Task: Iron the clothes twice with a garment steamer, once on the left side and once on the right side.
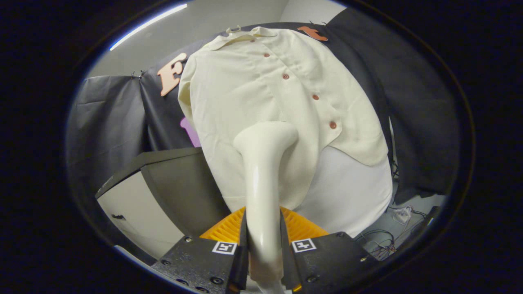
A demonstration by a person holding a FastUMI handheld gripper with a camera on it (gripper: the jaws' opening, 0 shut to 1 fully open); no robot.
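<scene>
A cream button-up shirt (pixel 261 94) hangs on a hanger against the black cloth wall, its row of brown buttons running down the middle. The white garment steamer (pixel 261 175) stands up between my fingers, its handle squeezed from both sides. Its bent head rests against the lower part of the shirt, on the panel left of the buttons. My gripper (pixel 263 241) is shut on the steamer's handle. A white board or cloth (pixel 351 192) shows below the shirt's hem, behind it.
A dark-topped cabinet (pixel 163 183) with a pale front stands to the left of the shirt, close to the steamer. Loose cables (pixel 388 241) lie on the floor at the lower right. Black cloth (pixel 416 114) hangs to the right of the shirt.
</scene>
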